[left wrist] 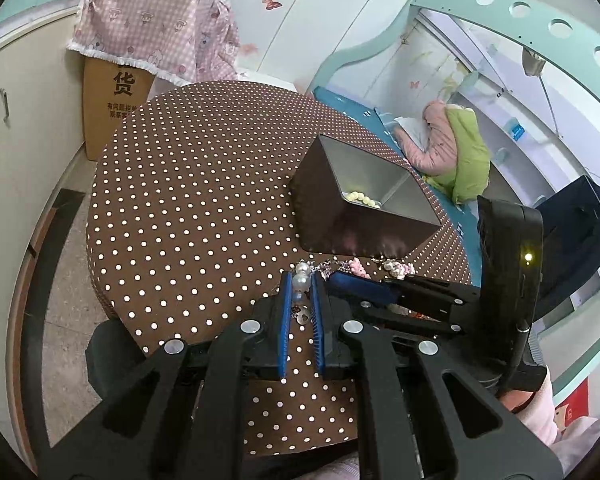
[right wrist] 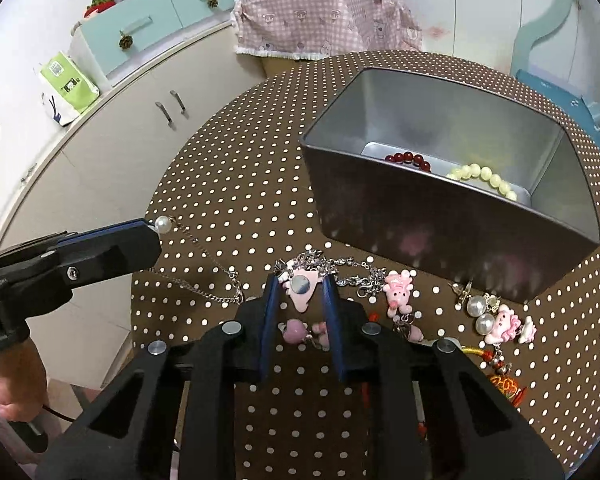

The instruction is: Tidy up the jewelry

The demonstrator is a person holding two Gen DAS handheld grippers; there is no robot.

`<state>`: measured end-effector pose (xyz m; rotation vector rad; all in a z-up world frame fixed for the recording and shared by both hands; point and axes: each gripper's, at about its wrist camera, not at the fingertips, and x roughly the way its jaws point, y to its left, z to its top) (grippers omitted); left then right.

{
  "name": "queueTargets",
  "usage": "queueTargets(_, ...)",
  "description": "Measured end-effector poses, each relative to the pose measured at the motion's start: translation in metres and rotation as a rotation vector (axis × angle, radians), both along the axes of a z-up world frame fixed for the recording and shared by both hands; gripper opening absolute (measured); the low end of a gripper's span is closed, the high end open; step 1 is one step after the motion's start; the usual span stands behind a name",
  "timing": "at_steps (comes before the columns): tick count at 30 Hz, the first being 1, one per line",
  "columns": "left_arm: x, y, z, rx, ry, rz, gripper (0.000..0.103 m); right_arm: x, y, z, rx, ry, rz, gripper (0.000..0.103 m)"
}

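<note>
A dark metal tin (right wrist: 440, 224) stands open on the dotted table; it holds a red bead bracelet (right wrist: 408, 159) and a pale yellow bead bracelet (right wrist: 484, 178). The tin also shows in the left wrist view (left wrist: 356, 216). My left gripper (left wrist: 301, 282) is shut on a pearl charm chain (left wrist: 300, 280); it shows in the right wrist view (right wrist: 156, 226) with the pearl at its tip. My right gripper (right wrist: 300, 282) has its jaws around a pink heart charm (right wrist: 302, 290) on a silver chain; they look closed on it.
More charms lie in front of the tin: a pink bear charm (right wrist: 398, 290), pearls with a pink figure (right wrist: 496, 320), a red-orange knot charm (right wrist: 508, 384). A cardboard box under pink gingham cloth (left wrist: 156, 40) stands behind the round table (left wrist: 188, 184). White cabinets (right wrist: 112, 128) are on the left.
</note>
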<state>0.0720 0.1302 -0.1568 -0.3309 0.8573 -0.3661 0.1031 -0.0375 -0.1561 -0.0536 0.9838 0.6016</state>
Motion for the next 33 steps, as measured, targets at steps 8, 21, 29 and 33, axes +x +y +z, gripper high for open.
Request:
queueTargets(8,0.003,-0.001,-0.002,-0.010,-0.002,-0.014,0.009,0.002,-0.004,-0.002,0.009,0.009,-0.012,0.013)
queueTargets(21,0.012,-0.008,0.022,-0.014,-0.069,-0.022,0.009,-0.007,-0.036,0.029,0.121,-0.015,-0.061,0.013)
queueTargets(29,0.023,-0.026,0.058,-0.014,-0.157,-0.060,0.009,-0.004,-0.066,0.052,0.151,-0.088,-0.133,0.013)
queueTargets(33,0.031,-0.040,0.070,-0.015,-0.184,-0.089,0.009,0.000,-0.076,0.062,0.153,-0.120,-0.153,0.013)
